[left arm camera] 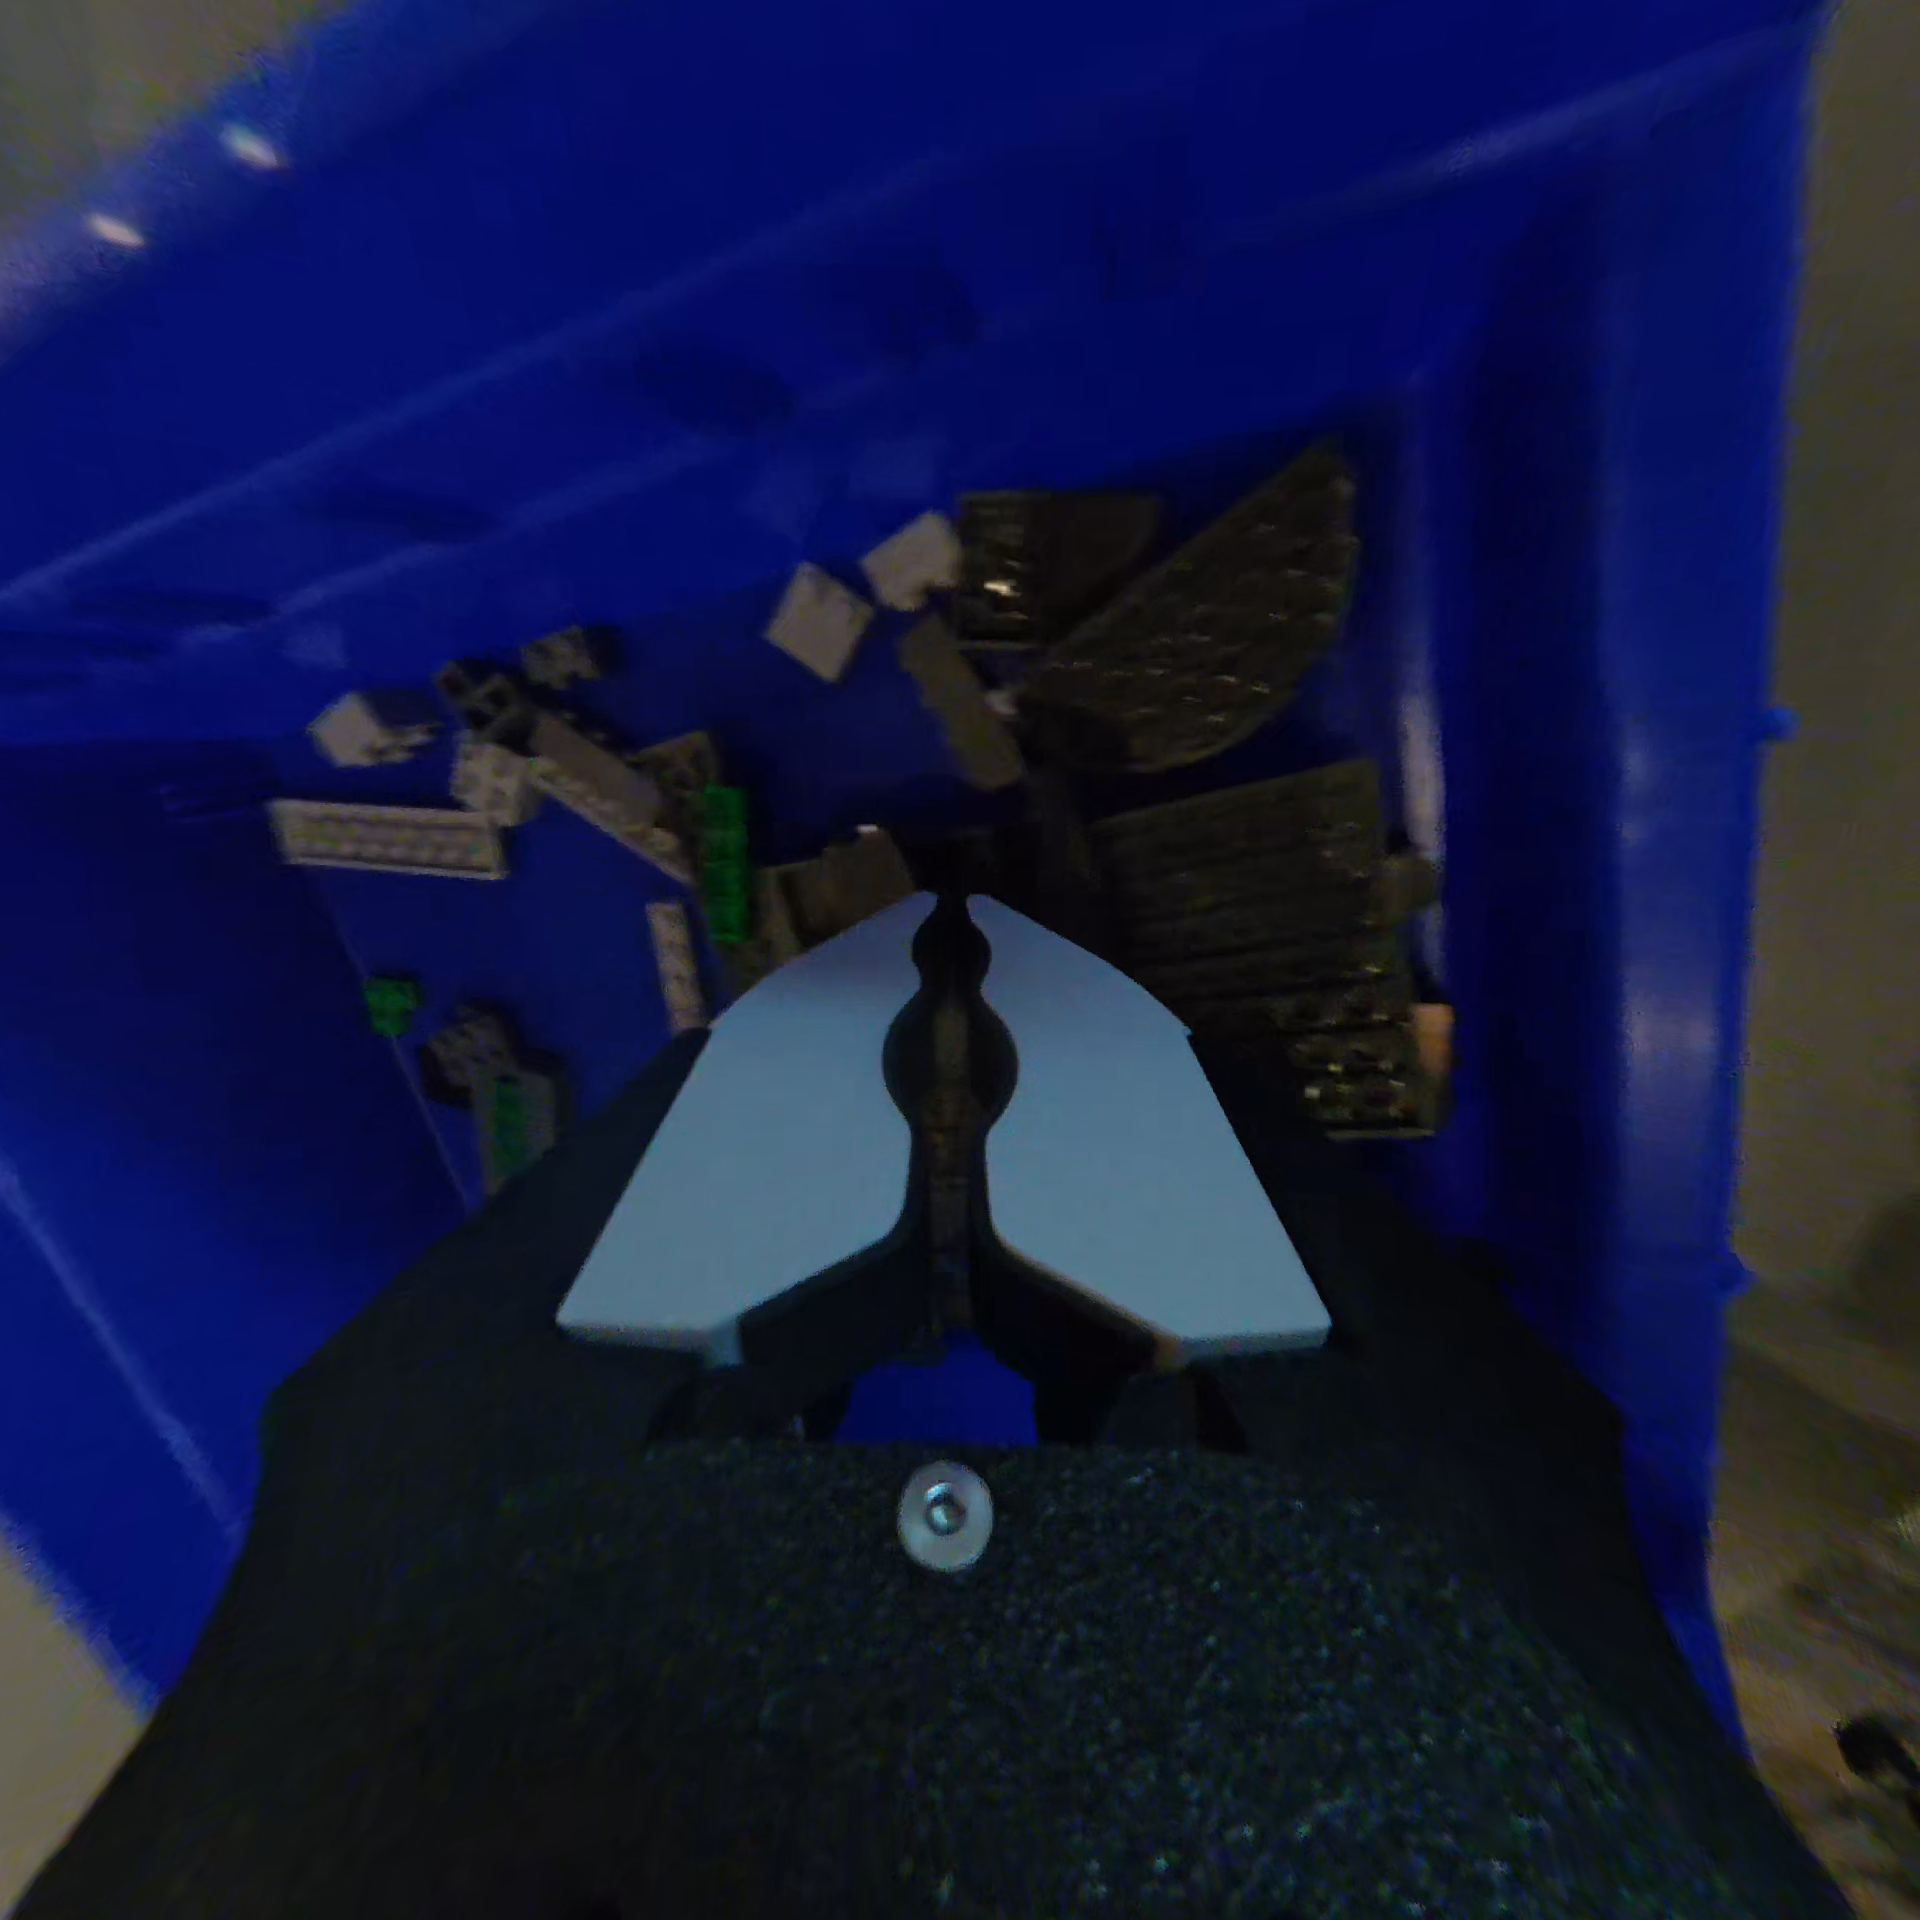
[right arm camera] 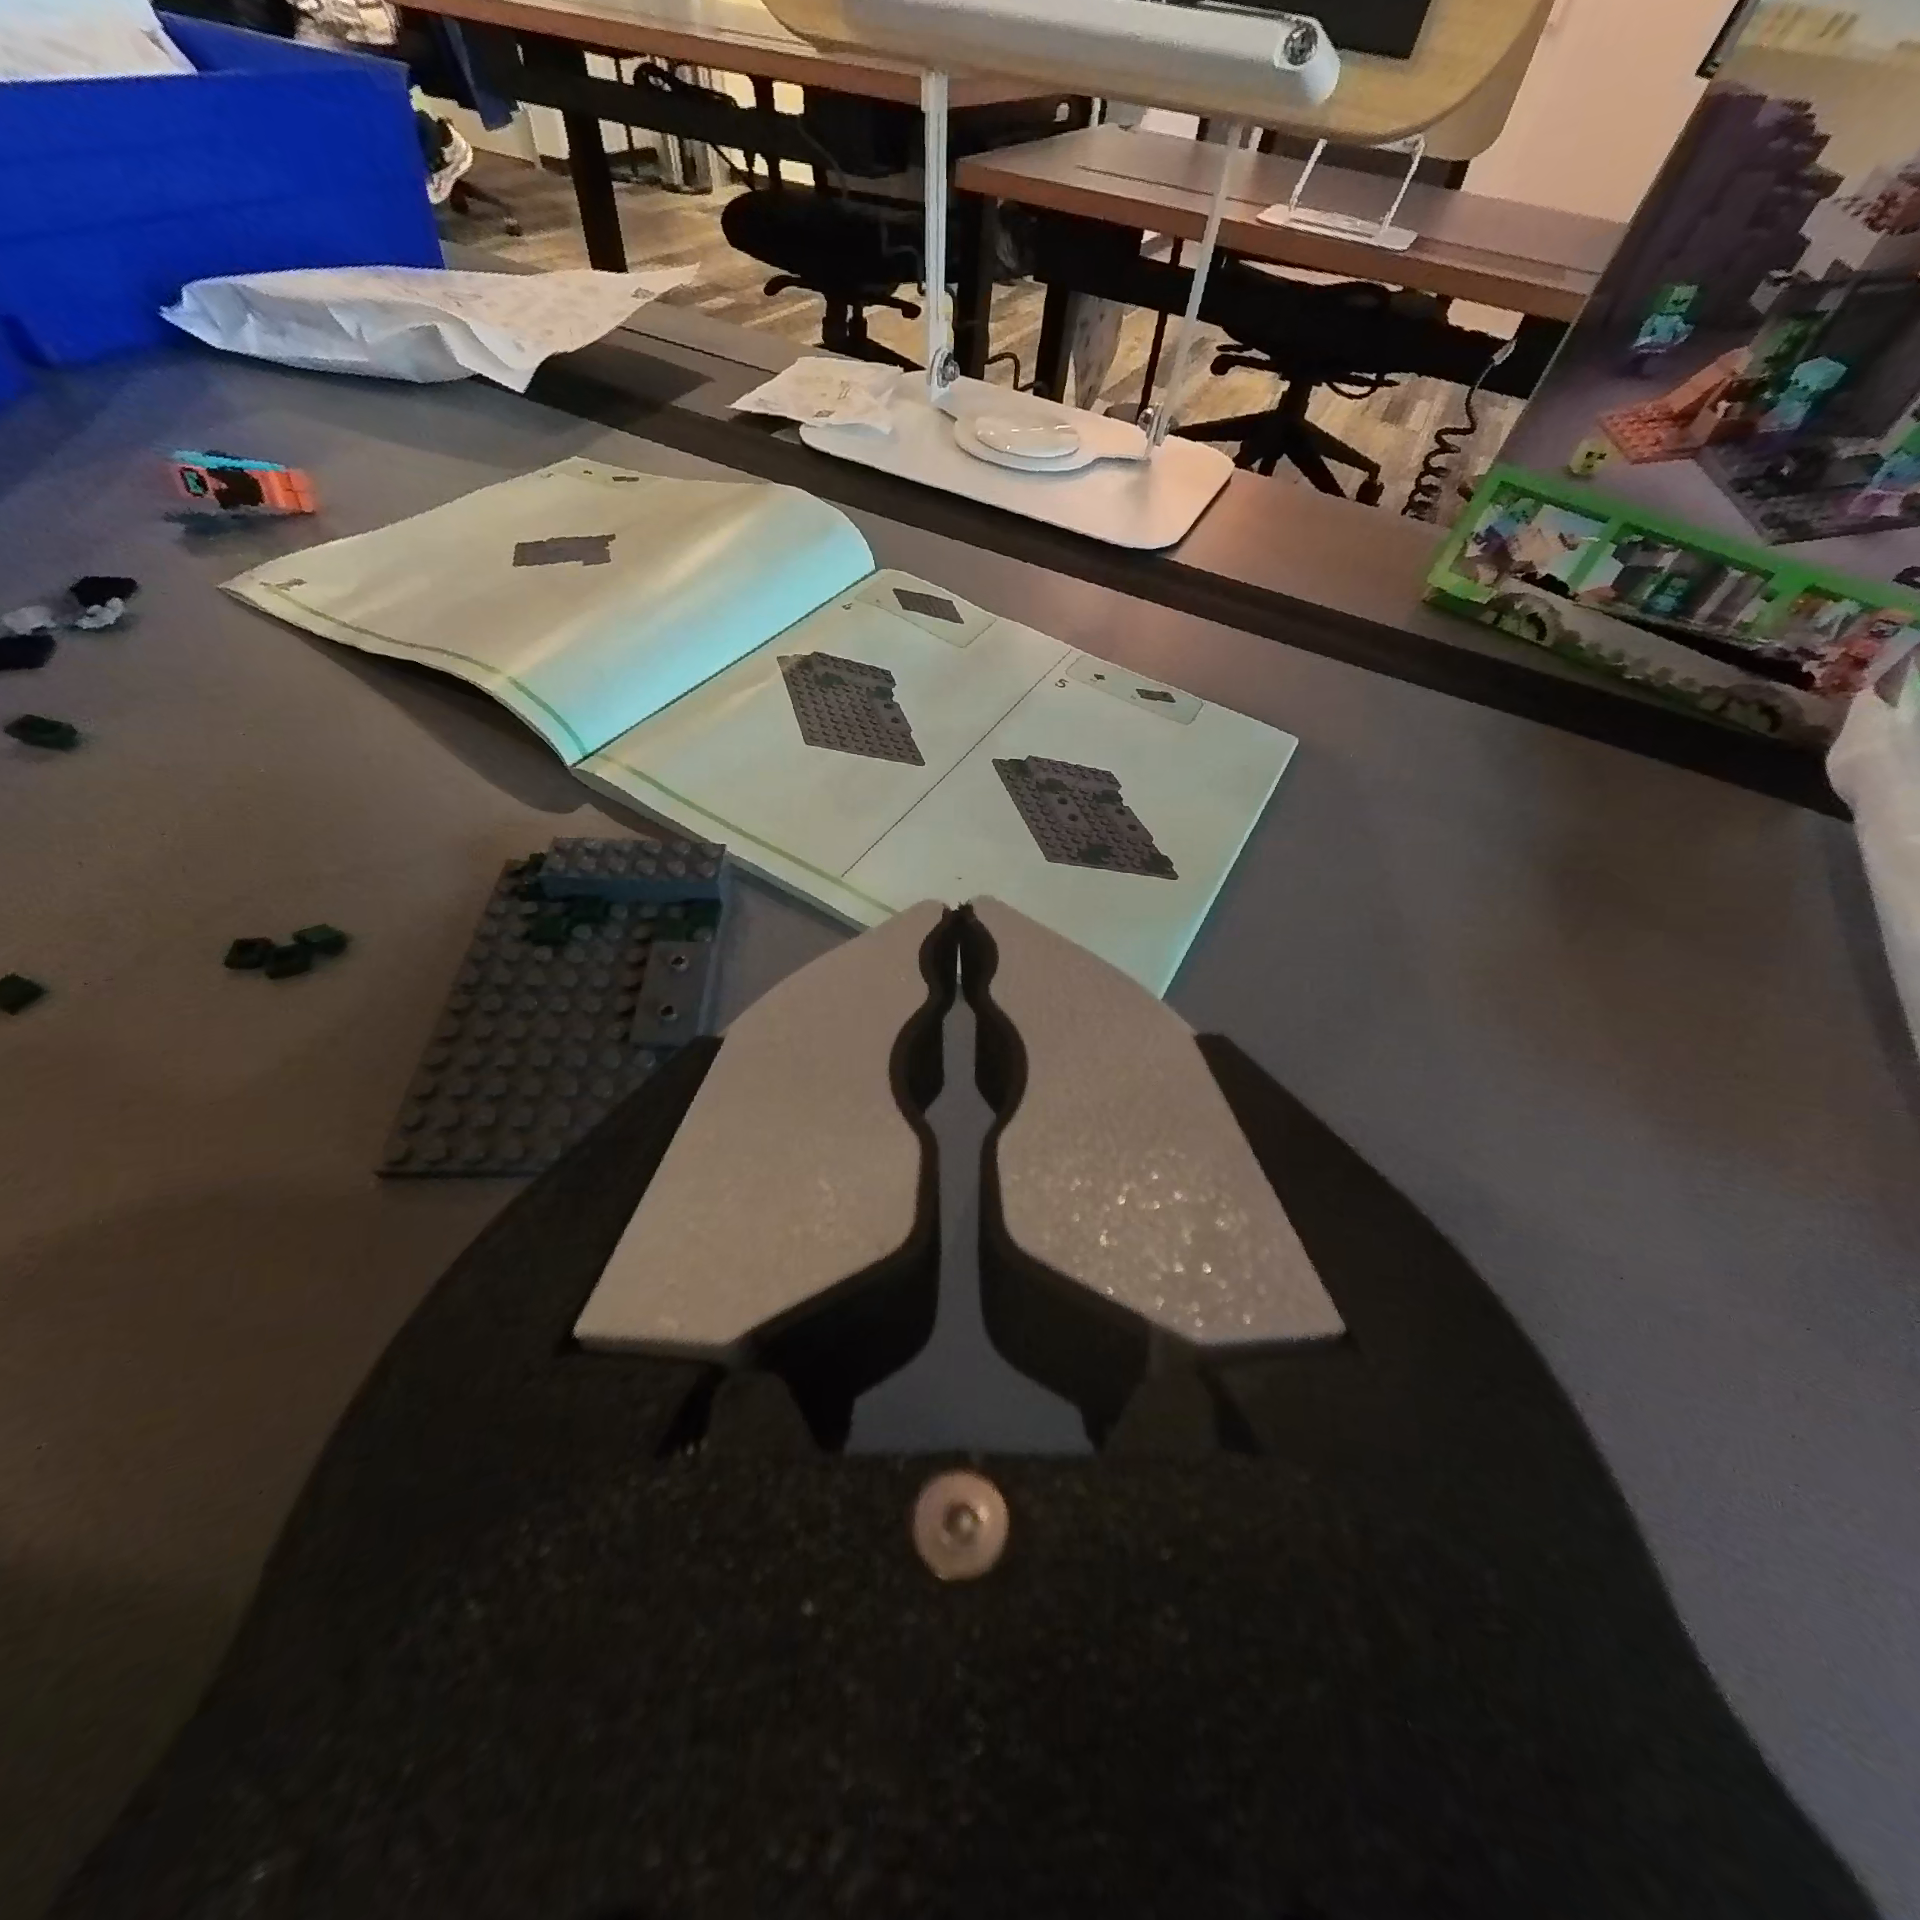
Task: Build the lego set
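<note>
In the left wrist view my left gripper (left arm camera: 956, 906) is inside a blue bin (left arm camera: 727, 364), its fingertips closed together just above a pile of loose pieces. Dark grey plates (left arm camera: 1226, 644) lie to the right. Light grey bricks (left arm camera: 390, 836) and small green pieces (left arm camera: 724, 862) lie to the left. The view is blurred, and I see nothing between the pads. In the right wrist view my right gripper (right arm camera: 958, 912) is shut and empty above the table, at the near edge of the open instruction booklet (right arm camera: 831, 707). A dark grey baseplate (right arm camera: 540, 1029) carrying a few attached bricks lies to its left.
Small dark loose pieces (right arm camera: 286, 951) and an orange and teal piece (right arm camera: 244, 483) lie on the table at left. The blue bin (right arm camera: 208, 177) stands at far left beside a crumpled paper bag (right arm camera: 416, 317). A lamp base (right arm camera: 1018, 468) and the set's box (right arm camera: 1714, 436) stand behind. My hands' fingertips stand some 55 centimeters from each other.
</note>
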### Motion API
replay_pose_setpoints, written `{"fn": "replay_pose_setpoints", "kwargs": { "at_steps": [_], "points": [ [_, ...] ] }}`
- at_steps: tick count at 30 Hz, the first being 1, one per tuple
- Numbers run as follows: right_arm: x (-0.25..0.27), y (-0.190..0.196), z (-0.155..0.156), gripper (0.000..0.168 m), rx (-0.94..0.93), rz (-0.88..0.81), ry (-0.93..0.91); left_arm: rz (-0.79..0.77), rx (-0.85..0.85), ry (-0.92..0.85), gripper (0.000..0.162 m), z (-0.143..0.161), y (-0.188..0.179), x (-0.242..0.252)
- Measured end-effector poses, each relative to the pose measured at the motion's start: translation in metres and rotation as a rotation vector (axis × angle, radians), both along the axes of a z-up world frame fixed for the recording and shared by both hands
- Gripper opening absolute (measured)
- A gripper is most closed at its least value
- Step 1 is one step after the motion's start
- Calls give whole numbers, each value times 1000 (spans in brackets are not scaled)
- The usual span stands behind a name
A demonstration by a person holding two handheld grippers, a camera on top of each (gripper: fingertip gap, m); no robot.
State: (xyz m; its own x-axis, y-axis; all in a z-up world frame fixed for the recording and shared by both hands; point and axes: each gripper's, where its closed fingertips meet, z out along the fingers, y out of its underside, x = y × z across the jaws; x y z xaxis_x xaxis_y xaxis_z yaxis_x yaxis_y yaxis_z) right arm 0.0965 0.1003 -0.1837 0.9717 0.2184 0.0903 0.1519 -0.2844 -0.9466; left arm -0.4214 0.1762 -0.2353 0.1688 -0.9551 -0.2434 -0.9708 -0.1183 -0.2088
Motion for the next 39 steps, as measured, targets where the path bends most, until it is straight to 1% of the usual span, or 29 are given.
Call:
{"fn": "replay_pose_setpoints", "kwargs": {
  "at_steps": [4, 7, 8, 9, 11, 15, 19, 26, 28, 29, 30, 33, 35, 37, 39],
  "points": [
    [0, 0, 0, 0, 0, -1, -3, 43, 72, -42, 1, 16, 16, 0],
    [0, 0, 0, 0, 1, 1, -1, 59, 101, -67, 1, 25, 20, -1],
    [0, 0, 0, 0, 1, 1, 0, 61, 103, -76, 9, 28, 19, -1],
    [0, 0, 0, 0, 1, 2, 1, 66, 98, -84, 13, 29, 17, -1],
    [-1, 0, 0, 0, 2, 3, 2, 71, 102, -94, 15, 32, 15, -1],
    [-1, -1, 1, 0, 6, 8, 3, 59, 74, -97, 28, 33, 4, -2],
    [-1, -1, 1, 0, 7, 10, 9, 29, -10, -82, 42, 27, -13, -3],
    [-1, -1, 0, 0, 2, 10, -1, -66, -222, 12, 48, 4, -52, -7],
    [-1, 0, 0, 0, 0, 9, -4, -84, -236, 47, 51, -3, -53, -11],
    [-1, 0, 0, 0, -1, 8, -6, -84, -252, 36, 49, -3, -55, -9],
    [-1, 0, -1, 0, -2, 7, -7, -85, -252, 25, 53, -4, -54, -7],
    [-1, 0, -1, 0, -4, 5, -8, -97, -260, 23, 53, -4, -54, -6],
    [-1, 0, -1, 0, -6, 4, -8, -99, -280, 12, 49, -5, -56, -6],
    [-1, 0, -1, 0, -5, 4, -9, -98, -296, 6, 53, -4, -57, -7],
    [-1, 0, -2, 0, -8, 3, -8, -90, -311, -18, 53, 0, -58, -7]
  ]
}}
